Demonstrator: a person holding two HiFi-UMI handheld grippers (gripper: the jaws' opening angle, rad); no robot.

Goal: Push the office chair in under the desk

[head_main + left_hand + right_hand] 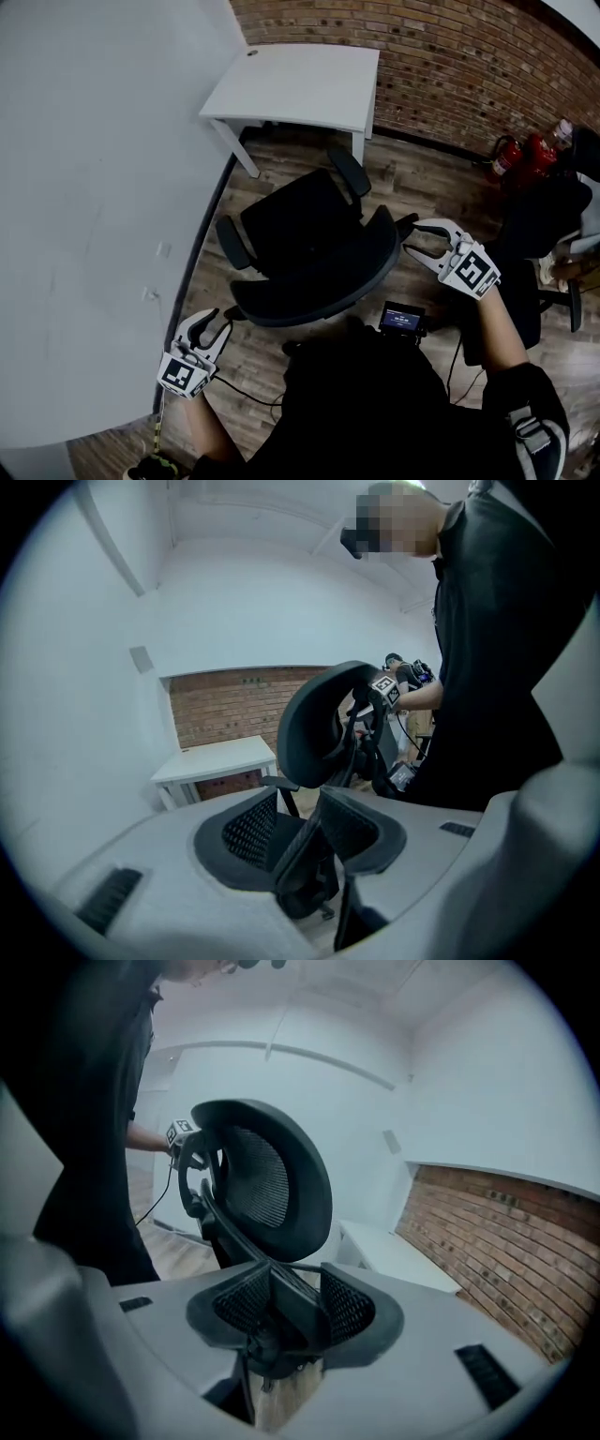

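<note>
A black mesh office chair (295, 225) stands on the wood floor with its seat facing the white desk (300, 84), a short way out from it. Its curved backrest (319, 281) is nearest me. My left gripper (217, 323) is at the backrest's left end, open, with the backrest's edge (328, 724) running between its jaws (314, 832). My right gripper (412, 239) is at the backrest's right end, also open, and the rim of the backrest (262, 1194) passes between its jaws (286, 1302). Neither pair of pads clearly presses on the rim.
A white wall (94, 187) runs along the left, close to the chair and desk. A brick wall (450, 66) lies behind the desk. Red fire extinguishers (520, 155) and another dark chair (548, 220) stand at the right. A small screen device (403, 321) hangs at my chest.
</note>
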